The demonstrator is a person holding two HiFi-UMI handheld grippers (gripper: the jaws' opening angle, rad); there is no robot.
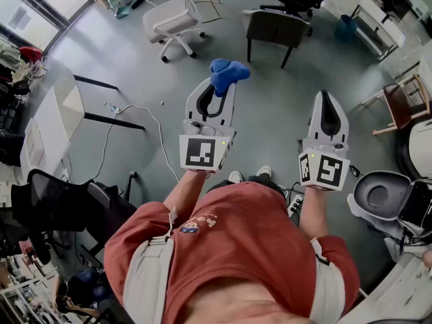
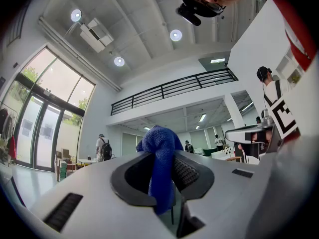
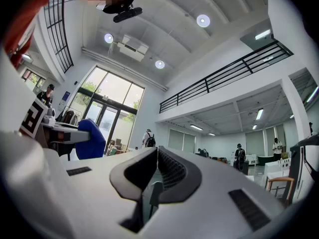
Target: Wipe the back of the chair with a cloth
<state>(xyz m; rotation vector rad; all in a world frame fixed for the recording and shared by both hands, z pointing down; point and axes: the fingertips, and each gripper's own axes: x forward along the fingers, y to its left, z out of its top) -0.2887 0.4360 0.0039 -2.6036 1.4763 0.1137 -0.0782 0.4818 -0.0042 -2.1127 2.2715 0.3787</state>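
While clamped in the left tongs (image 1: 223, 90), bunched past the tips: blue cloth (image 1: 227, 74), likely soft, light, best pinched at a gathered fold. Right tongs (image 1: 329, 98) closed, empty; dark chair (image 1: 273, 27) well apart.

a blue cloth (image 1: 227, 74), bunched into a soft lump, hangs pinched between the jaws of the left gripper (image 1: 217, 92). well beyond it a dark chair (image 1: 273, 29) stands upright on its legs.
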